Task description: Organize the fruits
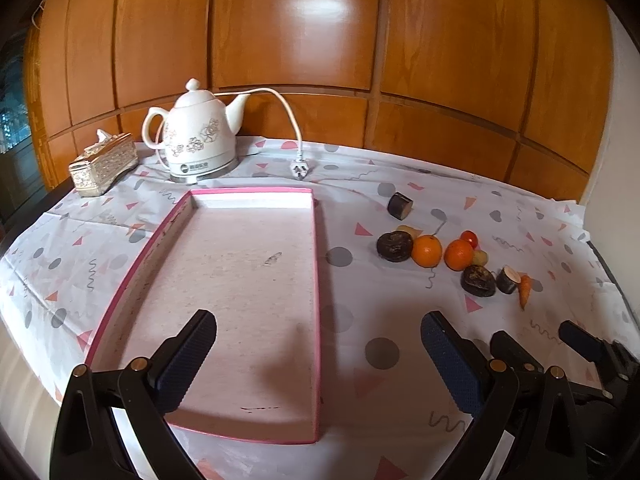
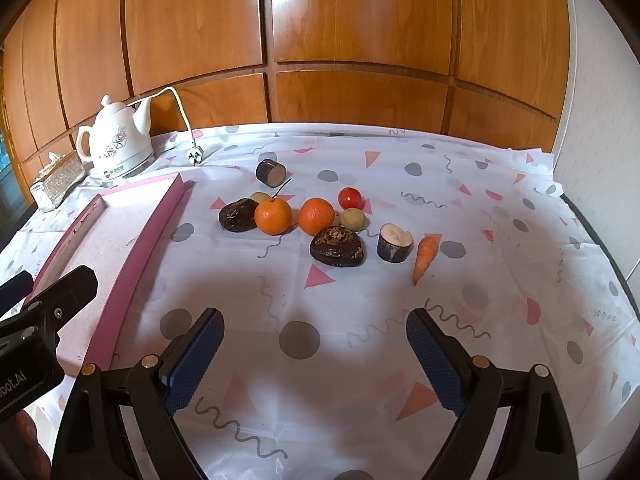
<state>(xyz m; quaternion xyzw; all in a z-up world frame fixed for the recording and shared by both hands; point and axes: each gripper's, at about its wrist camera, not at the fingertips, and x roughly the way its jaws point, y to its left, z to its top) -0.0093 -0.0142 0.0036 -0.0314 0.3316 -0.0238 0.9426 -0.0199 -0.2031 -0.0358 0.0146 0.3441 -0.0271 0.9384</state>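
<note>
Beside the pink tray [image 2: 132, 236], two oranges [image 2: 273, 216] and one carrot [image 2: 425, 256] lie before both wide-open, empty hand-held grippers [image 2: 314, 344].

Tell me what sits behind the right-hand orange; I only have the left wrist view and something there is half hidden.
Observer: A small greenish fruit lies just right of the right-hand orange, in front of the tomato.
Operator: Are the right tongs free?
Observer: Yes. The right tongs are open, with only cloth between them.
Operator: Is the carrot touching the cut piece?
Observer: No. A narrow gap shows between the carrot and the cut piece; the carrot's tip points toward the tongs.
</note>
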